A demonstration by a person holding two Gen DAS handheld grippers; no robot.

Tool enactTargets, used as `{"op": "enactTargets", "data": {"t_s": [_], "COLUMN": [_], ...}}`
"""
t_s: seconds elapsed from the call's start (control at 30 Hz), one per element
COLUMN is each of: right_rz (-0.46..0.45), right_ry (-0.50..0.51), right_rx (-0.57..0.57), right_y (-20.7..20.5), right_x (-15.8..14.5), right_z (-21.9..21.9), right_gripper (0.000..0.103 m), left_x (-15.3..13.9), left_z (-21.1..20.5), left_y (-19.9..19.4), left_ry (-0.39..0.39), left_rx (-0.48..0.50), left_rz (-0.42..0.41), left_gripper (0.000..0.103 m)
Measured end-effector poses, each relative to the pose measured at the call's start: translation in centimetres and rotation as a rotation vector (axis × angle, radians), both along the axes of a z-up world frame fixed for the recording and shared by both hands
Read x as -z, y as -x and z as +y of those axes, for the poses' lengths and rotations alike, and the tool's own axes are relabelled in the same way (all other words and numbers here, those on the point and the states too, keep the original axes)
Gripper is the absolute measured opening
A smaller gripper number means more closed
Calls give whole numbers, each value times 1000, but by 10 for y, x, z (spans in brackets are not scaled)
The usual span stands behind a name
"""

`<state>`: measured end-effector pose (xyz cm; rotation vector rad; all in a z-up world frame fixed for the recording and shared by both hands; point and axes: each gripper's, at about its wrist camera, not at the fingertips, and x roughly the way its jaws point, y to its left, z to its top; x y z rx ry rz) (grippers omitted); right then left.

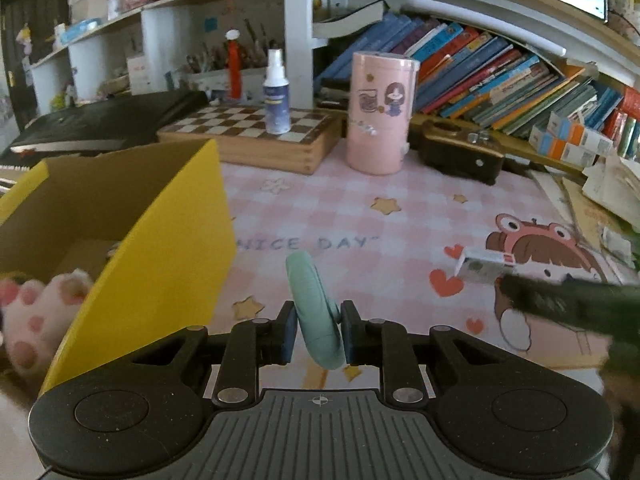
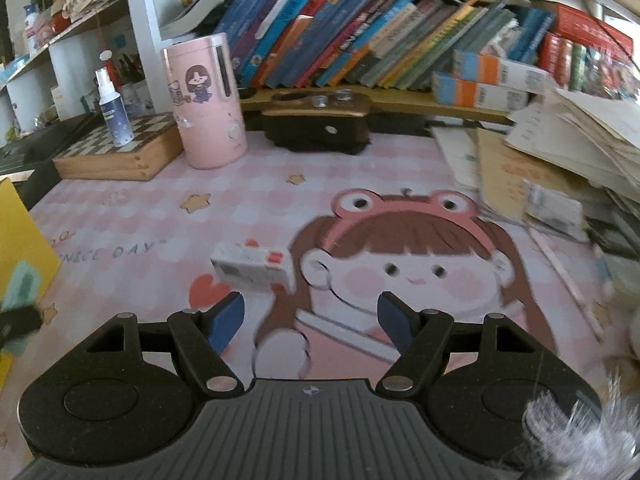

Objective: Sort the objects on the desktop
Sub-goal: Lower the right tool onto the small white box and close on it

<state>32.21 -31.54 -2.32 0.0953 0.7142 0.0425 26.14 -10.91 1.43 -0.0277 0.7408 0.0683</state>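
Observation:
My left gripper is shut on a mint-green ring-shaped object, held edge-on above the pink desk mat. A yellow cardboard box stands just to its left, with a pink paw plush inside. Further right on the mat lies a small white box, with the other gripper's dark finger blurred beside it. In the right wrist view my right gripper is open with nothing between its fingers, and the small white box lies just beyond its left finger. The left gripper with the green object shows at the left edge.
At the back stand a pink cylindrical container, a wooden chess box with a spray bottle on it, and a brown wooden holder. Leaning books fill the shelf. Loose papers pile up on the right.

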Motion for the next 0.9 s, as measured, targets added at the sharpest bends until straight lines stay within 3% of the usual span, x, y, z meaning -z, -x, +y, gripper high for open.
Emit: {"op": "enactTargets", "data": {"t_s": [0.37, 0.5, 0.53, 0.57, 0.9], "right_rz": [17, 18, 17, 16, -22], "right_ry": [27, 53, 55, 57, 64], "right_rx": [-34, -19, -14, -11, 12], "right_y": [-45, -45, -45, -45, -27], "right_x": [17, 21, 22, 22, 10], "right_z": [34, 42, 42, 42, 20], "right_gripper": [70, 66, 62, 52, 52], "left_x": [-12, -13, -13, -13, -17], "left_z": [7, 7, 7, 7, 1], "left_y": [12, 13, 13, 13, 14], "left_ry": [-14, -16, -15, -15, 4], "left_rx": [3, 8, 9, 10, 38], "left_rz": [-27, -28, -28, -27, -49], "left_gripper": [21, 21, 21, 21, 21]}}
